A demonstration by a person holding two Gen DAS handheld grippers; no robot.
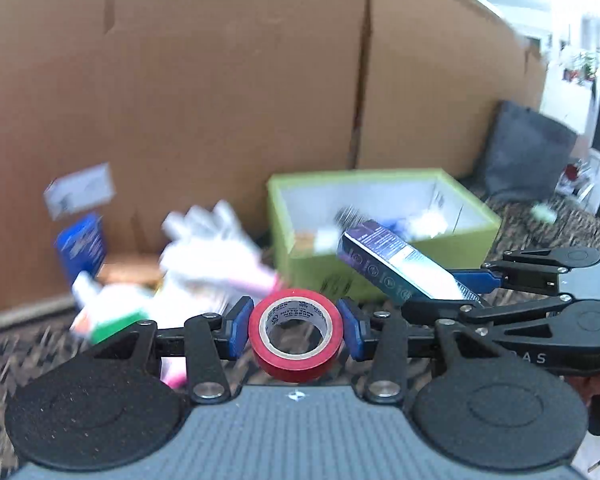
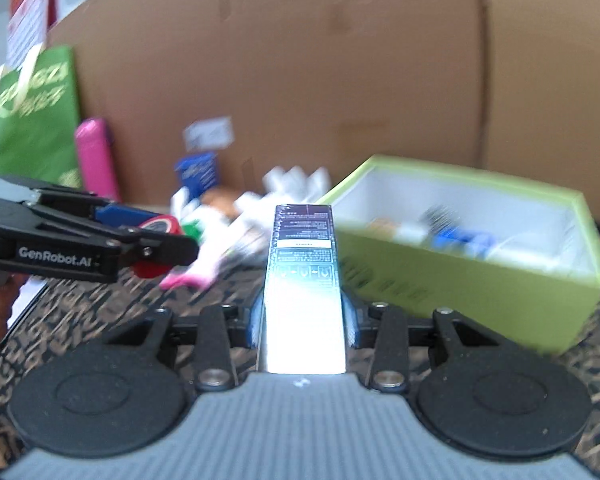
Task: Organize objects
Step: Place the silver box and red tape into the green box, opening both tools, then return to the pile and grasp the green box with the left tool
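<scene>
My left gripper (image 1: 296, 330) is shut on a red roll of tape (image 1: 296, 336), held above the patterned surface; it shows at the left of the right wrist view (image 2: 160, 236). My right gripper (image 2: 303, 320) is shut on a long dark purple carton (image 2: 304, 280), pointing toward the open lime-green box (image 2: 480, 284). In the left wrist view the carton (image 1: 400, 266) sticks out in front of the green box (image 1: 296, 264), which holds several small items.
A blurred pile of white and pink items (image 1: 204, 264) lies left of the green box. A blue packet (image 1: 82, 246) leans on the tall cardboard wall (image 1: 220, 80). A pink bottle (image 2: 96, 156) and a green bag (image 2: 36, 116) stand at far left.
</scene>
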